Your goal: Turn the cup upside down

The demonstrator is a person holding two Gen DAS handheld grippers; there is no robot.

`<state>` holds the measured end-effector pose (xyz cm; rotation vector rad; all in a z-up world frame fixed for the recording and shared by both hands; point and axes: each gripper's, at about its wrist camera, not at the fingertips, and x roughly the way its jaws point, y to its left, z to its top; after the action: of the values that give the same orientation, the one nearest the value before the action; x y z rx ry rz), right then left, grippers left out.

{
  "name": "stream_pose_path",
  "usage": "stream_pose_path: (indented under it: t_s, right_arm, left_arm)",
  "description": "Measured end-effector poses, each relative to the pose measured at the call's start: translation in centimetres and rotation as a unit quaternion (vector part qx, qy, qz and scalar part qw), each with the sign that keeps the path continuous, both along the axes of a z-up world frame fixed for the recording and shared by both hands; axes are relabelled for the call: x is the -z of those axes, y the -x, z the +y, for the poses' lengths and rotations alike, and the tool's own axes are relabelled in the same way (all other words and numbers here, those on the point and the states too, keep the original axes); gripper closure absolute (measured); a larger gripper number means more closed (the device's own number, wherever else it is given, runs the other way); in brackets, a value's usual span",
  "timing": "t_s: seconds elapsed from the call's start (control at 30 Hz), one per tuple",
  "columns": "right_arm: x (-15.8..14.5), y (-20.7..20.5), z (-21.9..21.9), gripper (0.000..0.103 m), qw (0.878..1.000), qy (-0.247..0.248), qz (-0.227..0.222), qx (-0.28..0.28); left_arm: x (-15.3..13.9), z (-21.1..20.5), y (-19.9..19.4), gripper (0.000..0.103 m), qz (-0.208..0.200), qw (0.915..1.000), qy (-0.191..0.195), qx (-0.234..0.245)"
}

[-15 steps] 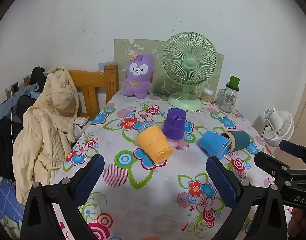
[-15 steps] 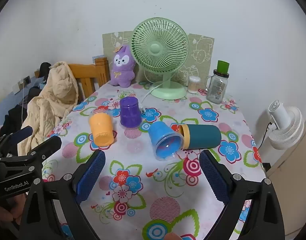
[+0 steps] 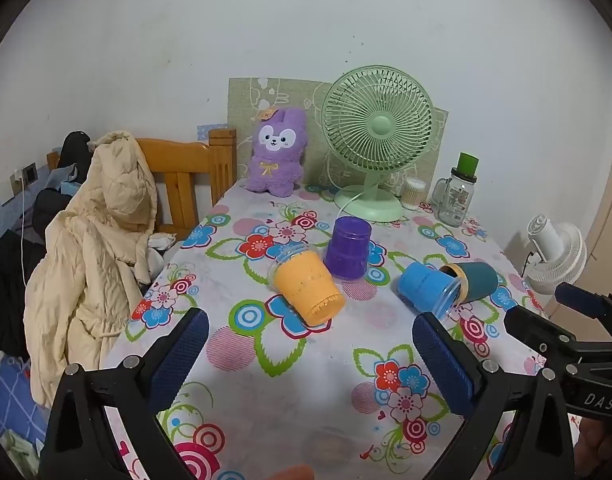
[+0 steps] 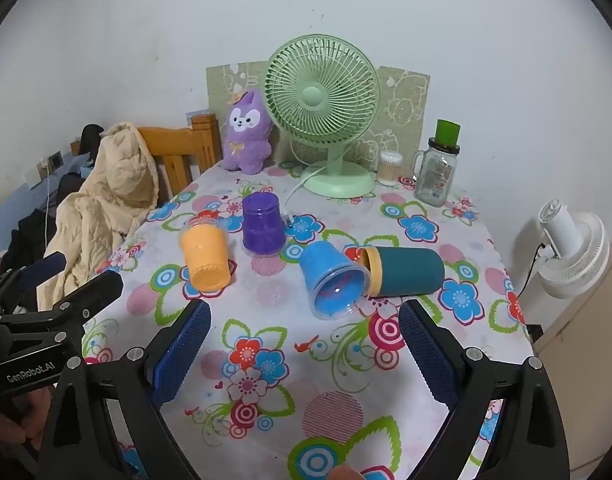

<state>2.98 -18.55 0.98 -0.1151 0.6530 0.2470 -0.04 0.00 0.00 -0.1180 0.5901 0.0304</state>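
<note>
So I've got both grippers hanging over the near edge of the tabletop (image 3: 330, 364), the one with the loud flower-print cloth. Left gripper (image 3: 310, 344) has its fingers spread wide with nothing between them, and the right gripper (image 4: 304, 334) is the same, wide apart and empty.

Using the green desk fan (image 4: 322, 92) at the back as my landmark: the purple cup (image 4: 262, 224) sits in front of the fan, already mouth-down on the cloth. The orange cup (image 3: 308, 290) lies on its side in front-left of the fan, just beside the purple one, with its base pointing toward me. Front-right of the fan, the blue cup (image 4: 332, 280) is tipped over with its open mouth facing me, and it's touching the teal tumbler (image 4: 406, 272) with the yellow rim, which is also lying on its side. So three of them are not upside down yet.

Left of the fan there's a purple plush bunny (image 3: 276, 152) against the wall, right of the fan a cotton swab jar (image 4: 389, 168) and a glass mug with a green lid (image 4: 438, 172). Further left of the fan, off the tabletop, a beige jacket (image 3: 98, 248) is draped over a wooden chair (image 3: 186, 172). A small white fan (image 4: 574, 248) sits off to the right.
</note>
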Motion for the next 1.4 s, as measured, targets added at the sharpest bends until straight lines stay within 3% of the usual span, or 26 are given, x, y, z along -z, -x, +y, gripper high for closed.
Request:
stream_pose_path:
  t_s: [1.4]
  right_arm:
    - [1.0,-0.7,0.4,0.007,1.000,0.010,0.013,-0.009]
  left_arm:
    - [1.0,0.8,0.1,0.000,0.016,0.9997,0.016,-0.002]
